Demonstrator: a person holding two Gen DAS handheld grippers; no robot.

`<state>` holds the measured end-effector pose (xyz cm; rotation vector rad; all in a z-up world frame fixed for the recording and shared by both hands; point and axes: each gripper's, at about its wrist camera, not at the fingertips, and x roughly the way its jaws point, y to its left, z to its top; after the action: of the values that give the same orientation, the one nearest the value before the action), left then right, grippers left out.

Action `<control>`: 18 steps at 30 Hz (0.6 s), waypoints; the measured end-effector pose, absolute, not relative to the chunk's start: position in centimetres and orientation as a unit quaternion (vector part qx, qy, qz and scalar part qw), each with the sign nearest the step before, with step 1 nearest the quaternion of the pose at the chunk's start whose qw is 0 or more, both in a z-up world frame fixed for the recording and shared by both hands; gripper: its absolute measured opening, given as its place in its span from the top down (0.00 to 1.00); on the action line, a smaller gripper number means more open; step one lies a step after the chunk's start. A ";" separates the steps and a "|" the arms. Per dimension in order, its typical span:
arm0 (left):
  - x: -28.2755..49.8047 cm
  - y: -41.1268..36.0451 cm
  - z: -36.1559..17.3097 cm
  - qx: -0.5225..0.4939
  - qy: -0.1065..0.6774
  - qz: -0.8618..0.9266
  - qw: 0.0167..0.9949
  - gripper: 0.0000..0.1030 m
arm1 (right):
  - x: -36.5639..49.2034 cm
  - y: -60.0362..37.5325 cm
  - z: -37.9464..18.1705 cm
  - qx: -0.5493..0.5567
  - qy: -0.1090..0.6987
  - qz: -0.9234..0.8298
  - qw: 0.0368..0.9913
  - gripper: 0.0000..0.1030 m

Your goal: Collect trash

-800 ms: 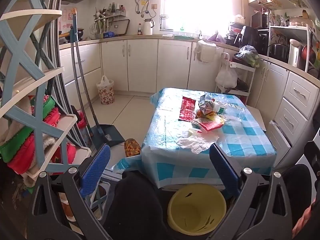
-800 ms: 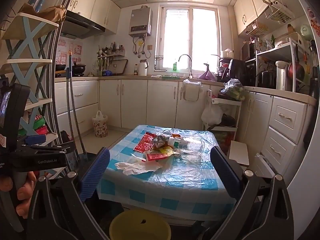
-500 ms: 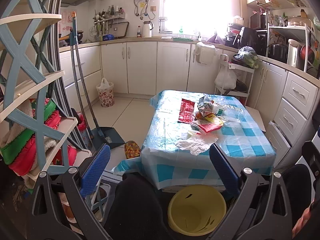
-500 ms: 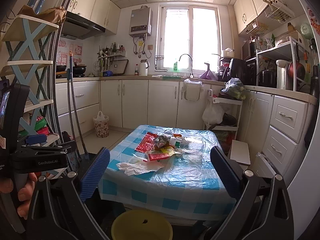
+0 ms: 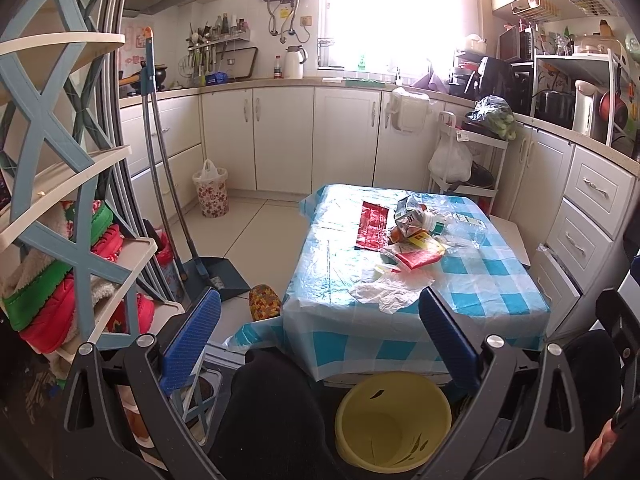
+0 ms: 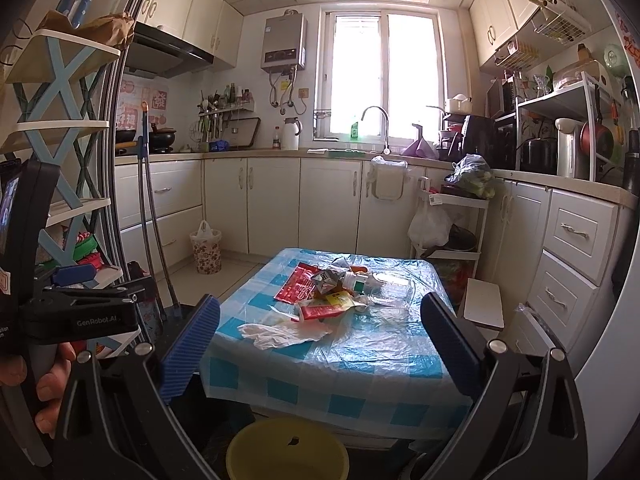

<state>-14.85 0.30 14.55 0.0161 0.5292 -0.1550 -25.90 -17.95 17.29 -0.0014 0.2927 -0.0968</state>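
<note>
Both tongs stand wide apart with nothing between their blue pads: the left gripper [image 5: 320, 336] fills the bottom of its frame, and the right gripper [image 6: 320, 340] does likewise in its own view. The trash [image 5: 408, 236], a red wrapper, a crushed carton, clear plastic and a crumpled white sheet [image 5: 390, 290], lies heaped at centre frame on the blue-checked table [image 5: 500, 300], well apart from both grippers. A yellow bucket [image 5: 394, 420] sits at the bottom centre, below the table's near edge.
</note>
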 end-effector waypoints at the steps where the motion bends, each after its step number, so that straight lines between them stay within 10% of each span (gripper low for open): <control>1: -14.8 0.3 14.5 0.008 0.262 -0.077 0.962 0.07 | -25.9 -18.0 17.3 -0.001 0.148 -0.048 0.988 0.06; 18: -14.9 0.3 14.5 0.008 0.262 -0.077 0.962 0.07 | -25.9 -18.0 17.2 0.000 0.152 -0.043 0.988 0.06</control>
<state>-14.89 0.27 14.48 0.0156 0.5302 -0.1552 -25.86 -17.97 17.18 0.0008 0.3045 -0.0861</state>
